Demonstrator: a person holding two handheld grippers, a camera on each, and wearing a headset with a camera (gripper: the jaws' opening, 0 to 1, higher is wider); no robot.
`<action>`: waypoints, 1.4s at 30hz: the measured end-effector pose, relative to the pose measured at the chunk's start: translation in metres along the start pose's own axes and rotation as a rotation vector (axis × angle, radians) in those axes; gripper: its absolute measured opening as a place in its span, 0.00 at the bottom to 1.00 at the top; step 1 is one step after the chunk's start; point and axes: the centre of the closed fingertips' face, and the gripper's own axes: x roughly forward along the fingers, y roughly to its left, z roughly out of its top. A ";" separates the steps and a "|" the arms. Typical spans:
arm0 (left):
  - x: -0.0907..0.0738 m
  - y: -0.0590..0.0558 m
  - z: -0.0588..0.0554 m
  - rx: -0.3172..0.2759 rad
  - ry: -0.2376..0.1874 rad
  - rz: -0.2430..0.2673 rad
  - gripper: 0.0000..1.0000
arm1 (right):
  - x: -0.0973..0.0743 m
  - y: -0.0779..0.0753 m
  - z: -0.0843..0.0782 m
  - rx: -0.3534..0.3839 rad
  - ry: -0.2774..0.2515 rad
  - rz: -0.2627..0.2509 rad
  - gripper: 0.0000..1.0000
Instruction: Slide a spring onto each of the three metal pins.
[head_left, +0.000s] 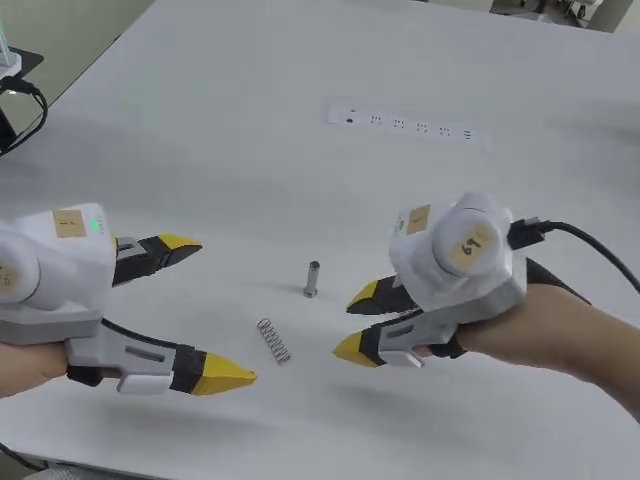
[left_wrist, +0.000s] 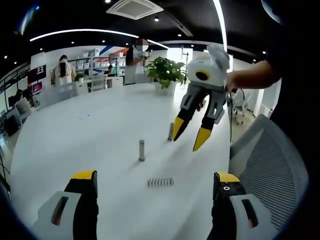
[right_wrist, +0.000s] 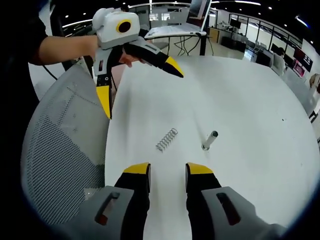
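Observation:
One short metal pin (head_left: 312, 279) stands upright on the white table (head_left: 220, 120). A small coil spring (head_left: 273, 340) lies flat just in front of it and to its left. My left gripper (head_left: 215, 310) hovers left of the spring, its yellow-tipped jaws spread wide and holding nothing. My right gripper (head_left: 348, 323) hovers right of the pin, jaws parted a little and holding nothing. In the left gripper view the spring (left_wrist: 160, 182) lies between my own jaws (left_wrist: 155, 176), the pin (left_wrist: 141, 150) beyond it, the right gripper (left_wrist: 187, 141) opposite. In the right gripper view spring (right_wrist: 167, 139) and pin (right_wrist: 210, 140) lie ahead of my jaws (right_wrist: 168, 168).
A white power strip (head_left: 405, 124) lies farther back on the table. A black cable (head_left: 25, 100) runs at the far left edge. A grey mesh chair (right_wrist: 65, 150) stands at the table's near edge. People and a plant (left_wrist: 165, 72) are beyond the far end.

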 end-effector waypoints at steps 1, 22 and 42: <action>0.000 0.000 -0.001 0.000 0.003 0.000 0.93 | 0.003 0.001 0.001 -0.001 0.004 0.000 0.26; -0.001 0.002 -0.005 -0.011 0.006 0.013 0.93 | 0.052 -0.005 0.028 0.174 0.016 -0.025 0.20; -0.001 0.000 -0.007 -0.019 0.006 0.018 0.92 | 0.076 0.001 0.011 0.216 0.103 -0.040 0.12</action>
